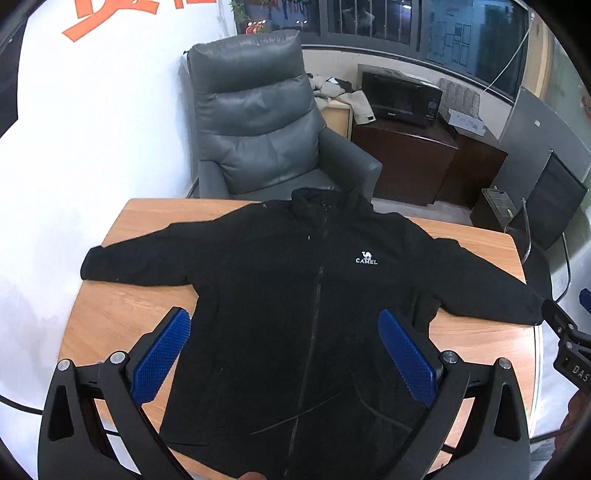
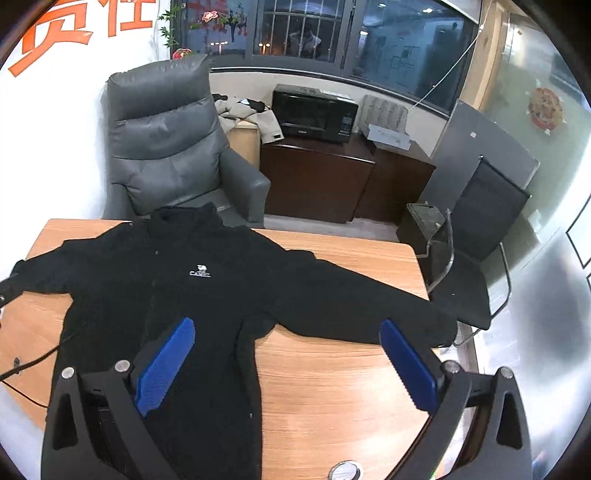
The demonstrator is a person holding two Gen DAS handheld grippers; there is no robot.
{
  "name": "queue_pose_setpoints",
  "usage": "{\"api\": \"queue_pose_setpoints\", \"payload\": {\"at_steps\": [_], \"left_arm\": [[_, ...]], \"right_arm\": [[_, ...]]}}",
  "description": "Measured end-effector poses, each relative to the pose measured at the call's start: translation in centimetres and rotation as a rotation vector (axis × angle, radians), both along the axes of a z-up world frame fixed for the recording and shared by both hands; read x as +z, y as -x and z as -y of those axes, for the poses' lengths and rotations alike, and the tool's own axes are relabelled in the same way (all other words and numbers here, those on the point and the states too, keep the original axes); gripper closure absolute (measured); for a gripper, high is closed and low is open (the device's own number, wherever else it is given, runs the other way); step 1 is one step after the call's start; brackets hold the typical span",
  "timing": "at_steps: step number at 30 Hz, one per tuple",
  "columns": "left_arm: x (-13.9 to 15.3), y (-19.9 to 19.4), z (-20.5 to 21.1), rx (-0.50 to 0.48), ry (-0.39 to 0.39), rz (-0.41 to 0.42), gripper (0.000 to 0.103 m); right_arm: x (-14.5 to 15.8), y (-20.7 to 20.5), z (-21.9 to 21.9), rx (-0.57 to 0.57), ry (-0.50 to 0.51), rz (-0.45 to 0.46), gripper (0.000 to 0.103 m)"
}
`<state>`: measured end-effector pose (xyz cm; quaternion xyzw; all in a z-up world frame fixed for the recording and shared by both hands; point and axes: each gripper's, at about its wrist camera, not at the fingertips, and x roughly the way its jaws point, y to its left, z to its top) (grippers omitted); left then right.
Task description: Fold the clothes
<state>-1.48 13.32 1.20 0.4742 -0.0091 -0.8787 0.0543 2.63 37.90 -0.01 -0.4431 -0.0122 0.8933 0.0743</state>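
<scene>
We're hovering both tongs, left tongs (image 1: pixel 284 325) and right tongs (image 2: pixel 286 334), spread wide and empty over the black fleece jacket (image 1: pixel 295 295) lying flat, zipped, on the desk (image 2: pixel 332 369): soft, limp, light, so we'd pinch cuffs or hem.

Grey armchair (image 1: pixel 255 122), dark windows (image 1: pixel 406 22), white wall (image 1: pixel 110 110)

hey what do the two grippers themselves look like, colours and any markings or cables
Both match: the left gripper and right gripper each have black angular frames with silver round bolts and two fingers faced with blue textured pads. In the left wrist view, the right gripper's black body at the edge bears white letters "DAS". A thin black cable trails at the table's left edge.
</scene>
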Motion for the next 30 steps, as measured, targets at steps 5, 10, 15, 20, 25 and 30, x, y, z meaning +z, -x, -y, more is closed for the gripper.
{"api": "queue_pose_setpoints", "payload": {"at_steps": [5, 10, 15, 20, 25, 30], "left_arm": [[-0.9, 0.7, -0.4, -0.046, -0.002, 0.012, 0.0], [-0.2, 1.2, -0.8, -0.064, -0.017, -0.011, 0.0], [1.1, 0.5, 0.1, -0.063, -0.008, -0.041, 0.0], [0.2, -0.1, 2.0, -0.016, 0.018, 0.015, 0.0], [-0.3, -0.9, 4.1, 0.0, 0.056, 0.031, 0.0], [-1.0, -0.3, 5.3, -0.036, 0.04, 0.048, 0.0]], "right_arm": [[0.4, 0.5, 0.4, -0.008, -0.002, -0.009, 0.0], [0.7, 0.3, 0.5, -0.006, -0.024, -0.012, 0.0], [1.1, 0.3, 1.0, -0.001, -0.037, -0.002, 0.0], [1.8, 0.6, 3.2, 0.017, -0.044, -0.015, 0.0], [2.1, 0.8, 6.4, 0.049, -0.07, -0.011, 0.0], [1.6, 0.9, 8.9, 0.075, -0.03, 0.014, 0.0]]}}
